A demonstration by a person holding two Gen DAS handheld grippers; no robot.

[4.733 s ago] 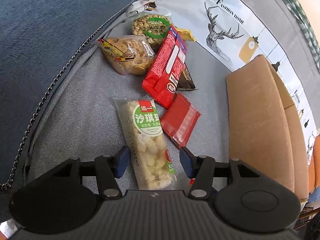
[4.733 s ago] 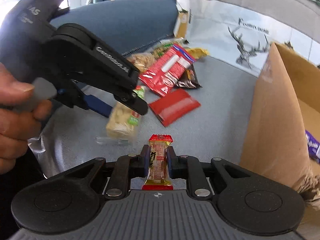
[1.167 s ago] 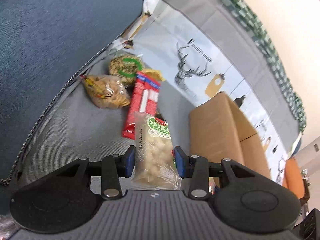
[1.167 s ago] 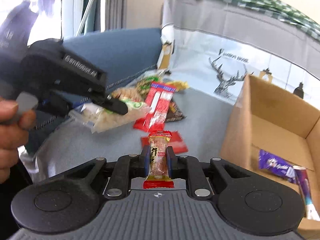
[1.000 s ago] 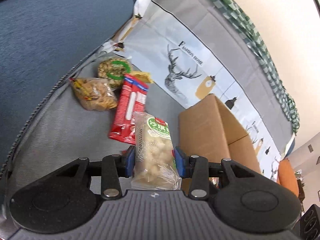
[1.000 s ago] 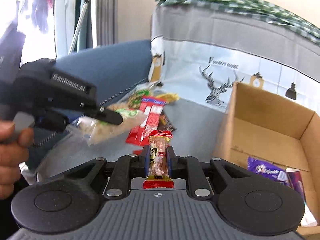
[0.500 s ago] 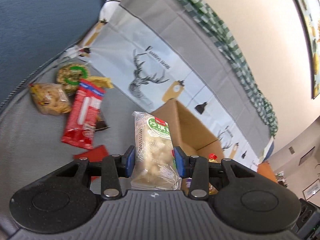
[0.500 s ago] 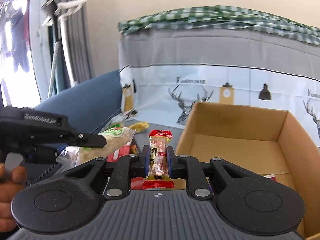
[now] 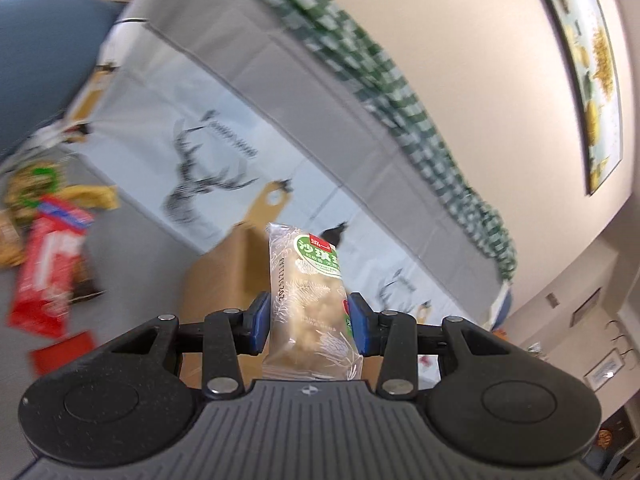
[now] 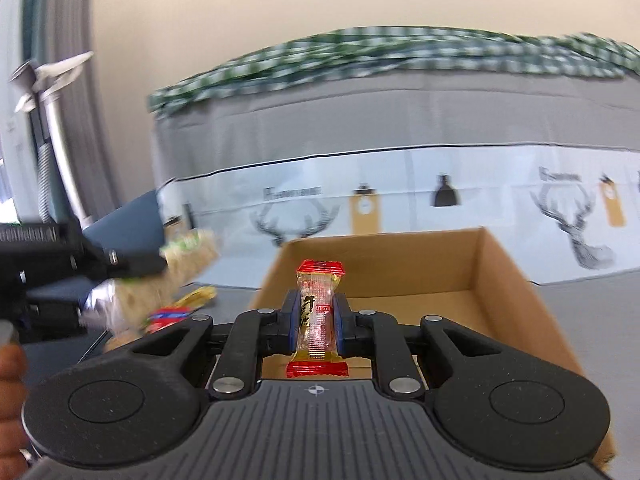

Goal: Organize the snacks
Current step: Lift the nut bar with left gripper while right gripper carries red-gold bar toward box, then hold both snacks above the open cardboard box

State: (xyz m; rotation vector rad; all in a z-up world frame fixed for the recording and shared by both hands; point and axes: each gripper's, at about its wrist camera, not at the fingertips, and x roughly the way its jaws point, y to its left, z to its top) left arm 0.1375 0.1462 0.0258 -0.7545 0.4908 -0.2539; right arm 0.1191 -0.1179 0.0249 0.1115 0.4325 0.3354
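My left gripper [image 9: 307, 322] is shut on a clear pack of beige puffed snack with a green label [image 9: 308, 300], held upright in the air near the open cardboard box [image 9: 218, 280]. My right gripper [image 10: 318, 326] is shut on a small candy with red ends [image 10: 318, 312], held above the near edge of the same box [image 10: 496, 276]. The left gripper with its snack pack [image 10: 188, 256] shows blurred at the left of the right wrist view.
Several loose snacks lie on the grey sofa seat at left: a long red pack [image 9: 50, 276], a flat red sachet [image 9: 64, 352], a yellow wrapper [image 9: 90, 196] and a green-labelled bag [image 9: 34, 184]. A deer-print cloth [image 9: 208, 160] covers the sofa back.
Both grippers have risen and swung toward the box with their snacks still held. The loose snacks have slid to the left edge of the left wrist view.
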